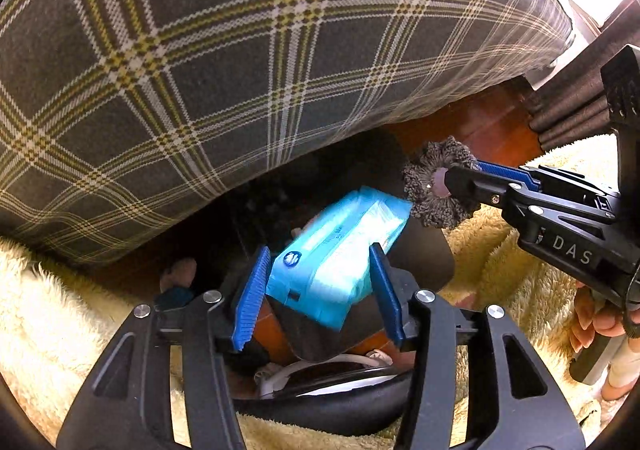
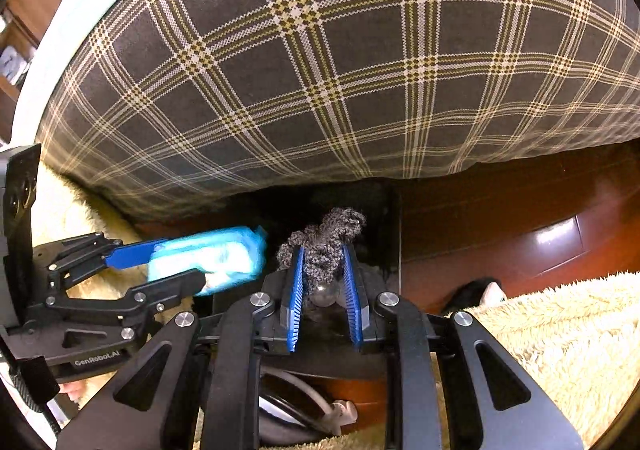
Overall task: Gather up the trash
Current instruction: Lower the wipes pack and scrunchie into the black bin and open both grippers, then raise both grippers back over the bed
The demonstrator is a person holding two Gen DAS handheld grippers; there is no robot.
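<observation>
A light-blue tissue pack (image 1: pixel 332 262) lies between the blue pads of my left gripper (image 1: pixel 319 250). The pack is smeared with blur while the fingers are sharp, so it sits loose in open jaws. From the right wrist the same pack (image 2: pixel 208 258) pokes out of the left gripper (image 2: pixel 188 266) at the left. My right gripper (image 2: pixel 323 250) is shut on a grey knitted scrunchie (image 2: pixel 320 242), which bulges above its pads. In the left wrist view the scrunchie (image 1: pixel 424 206) hangs from the right gripper (image 1: pixel 460 178) just right of the pack. Both grippers point down at a dark glossy liner (image 1: pixel 424 254).
A plaid bedspread (image 1: pixel 240 70) overhangs the far side. Red-brown wooden floor (image 2: pixel 520 218) runs under it. A cream fluffy rug (image 2: pixel 540 330) lies left and right. White cable (image 1: pixel 280 374) and a black rounded object (image 1: pixel 328 406) sit below. A person's hand (image 1: pixel 600 322) grips the right handle.
</observation>
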